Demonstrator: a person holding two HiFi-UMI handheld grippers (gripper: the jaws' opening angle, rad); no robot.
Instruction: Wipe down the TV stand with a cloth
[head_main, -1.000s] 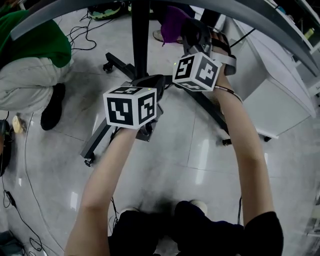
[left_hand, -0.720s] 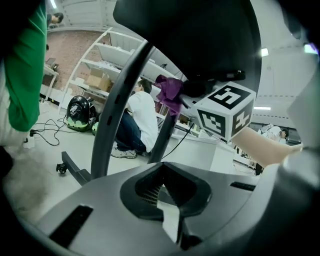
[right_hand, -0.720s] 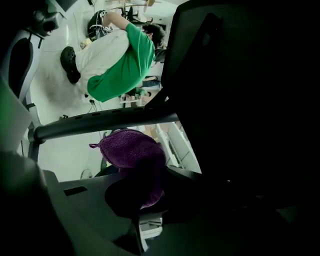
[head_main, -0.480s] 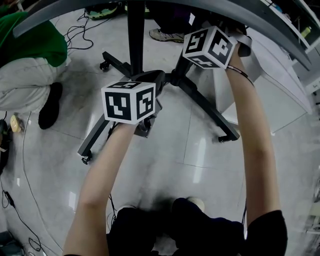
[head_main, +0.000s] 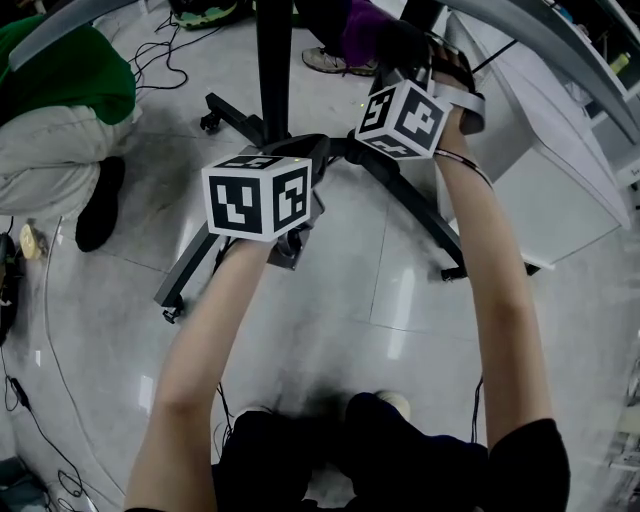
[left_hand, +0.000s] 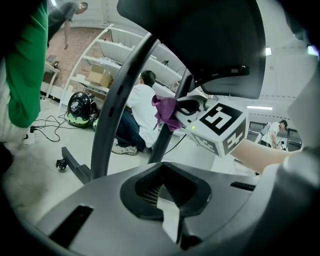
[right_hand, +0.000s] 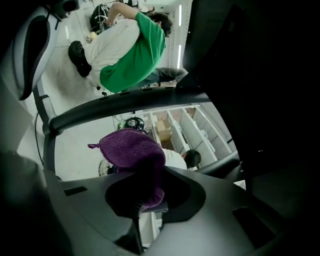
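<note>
Right gripper view first. The right gripper (right_hand: 142, 200) has its jaws pinched tight on the purple cloth (right_hand: 131, 147), a bunched wad bulging out ahead of them. Beyond it runs a dark curved bar, and I can't say for sure which part of the set-up that is. A person in a green top (right_hand: 132, 55) crouches on the floor further off.

Over to the left gripper view. The left gripper (left_hand: 167, 202) has its jaws drawn together with nothing caught in them, so it's just along for the ride. Ahead of it rises the TV stand (left_hand: 116, 105), a dark column going up and one leg with a caster (left_hand: 62, 163) out on the floor. The cloth shows here too, at mid-height, right beside a second dark strut. Touching or just short of it, I can't tell.

Head view now. Both arms reach out over the stand's base. The left gripper sits low above the hub where the legs meet, and the right one is further forward, beside the column, with the cloth ahead of it. The black legs (head_main: 420, 225) splay across the pale tiled floor (head_main: 330, 330).

Progress? My read is that wiping is under way around the upright, though nothing on the black metal tells a wiped patch from an unwiped one. The legs and casters look like the work to come, and the cloth is nowhere near them.
</note>
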